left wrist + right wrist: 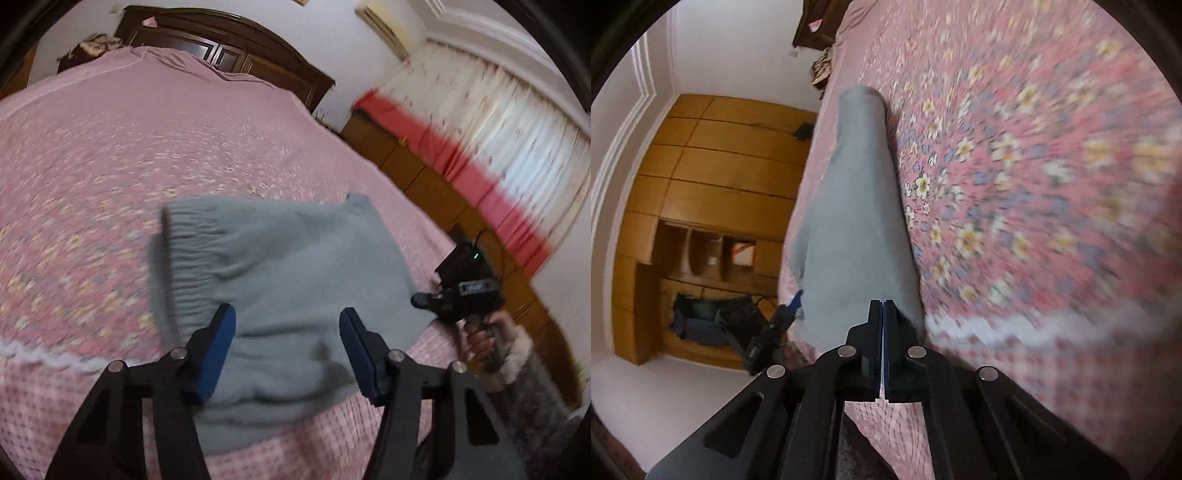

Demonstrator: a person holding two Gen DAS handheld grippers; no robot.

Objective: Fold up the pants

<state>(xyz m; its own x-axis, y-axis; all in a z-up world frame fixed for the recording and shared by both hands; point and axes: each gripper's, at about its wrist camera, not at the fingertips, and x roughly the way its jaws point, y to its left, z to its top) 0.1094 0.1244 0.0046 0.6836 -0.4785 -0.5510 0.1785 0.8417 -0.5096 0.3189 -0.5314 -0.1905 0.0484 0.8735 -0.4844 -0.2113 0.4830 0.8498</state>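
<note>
We are working at the near edge of a bed [92, 166] spread with a pink floral cover, where the grey pants [280, 280] are lying already doubled into a thick pad, the ribbed waistband turned toward the far left in the left wrist view.

Seen from the right wrist, the pants [857, 206] are stretching straight away from us along the bed's edge, so their long axis is running in line with the right gripper [882, 306] and across the left gripper [286, 325].

Our left gripper is hovering over the near end of the pad with its blue pads [221, 339] standing well apart; cloth is lying between and under them, yet neither pad is pressing on it, so we judge nothing is held there. Our right gripper [424, 300] is sitting at the pad's right corner, its fingers brought fully together. Whether a thin edge of cloth is pinched between them we cannot tell; the tips are touching or just over the near end of the pants.

Both are close, the left more squarely over the bulk.

We judge the next move, whether a last fold or a smoothing, is turning on that crosswise lie: the left would be closing on the near end.
</note>
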